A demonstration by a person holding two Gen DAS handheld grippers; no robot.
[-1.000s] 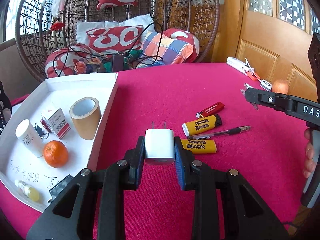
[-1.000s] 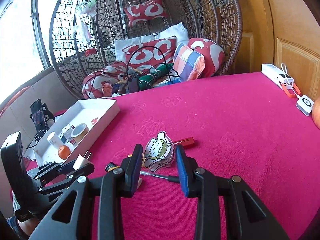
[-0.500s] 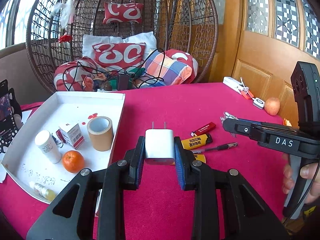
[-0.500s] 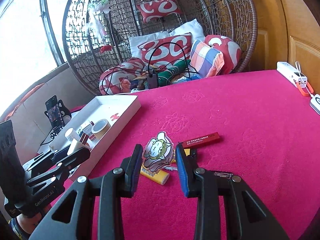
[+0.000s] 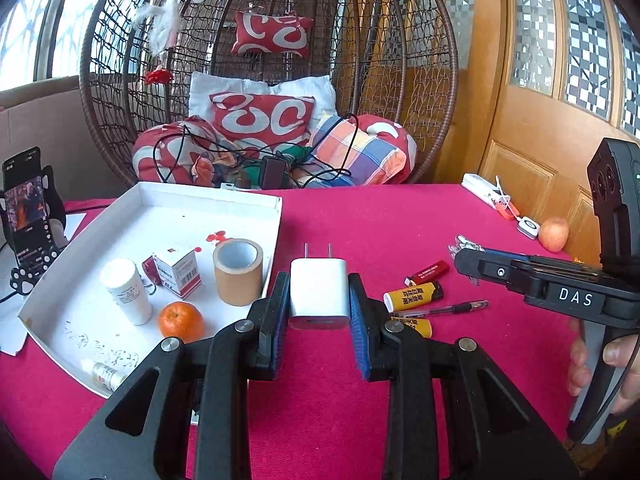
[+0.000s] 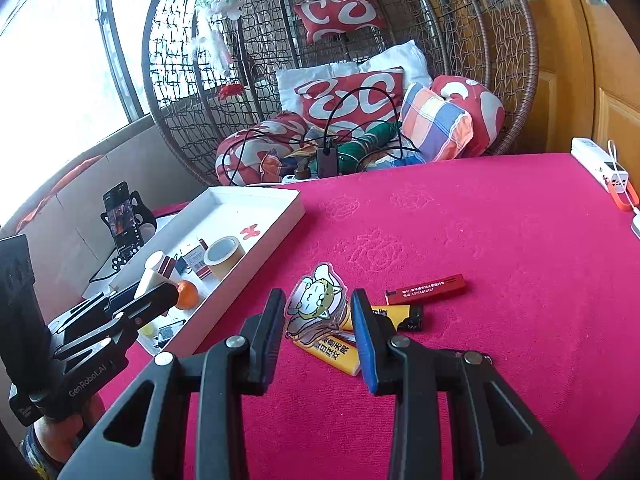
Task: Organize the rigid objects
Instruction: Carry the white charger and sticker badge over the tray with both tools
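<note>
The left gripper (image 5: 319,300) is squeezing a white plug (image 5: 319,293) in the frame's middle. The right gripper (image 6: 320,316) is pinching a cartoon tag (image 6: 314,306). The white tray (image 5: 264,200) is sitting at the left, lighters (image 5: 414,295) and a pen (image 5: 448,309) lying at the right.

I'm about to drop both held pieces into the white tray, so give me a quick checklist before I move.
1. Left gripper clamped on white charger: ok.
2. Right gripper clamped on cartoon charm: ok.
3. Both items lifted off the red tablecloth: ok.
4. Bare floor left in white tray: ok.
5. Charm's grip firm enough to carry: cannot tell.
</note>
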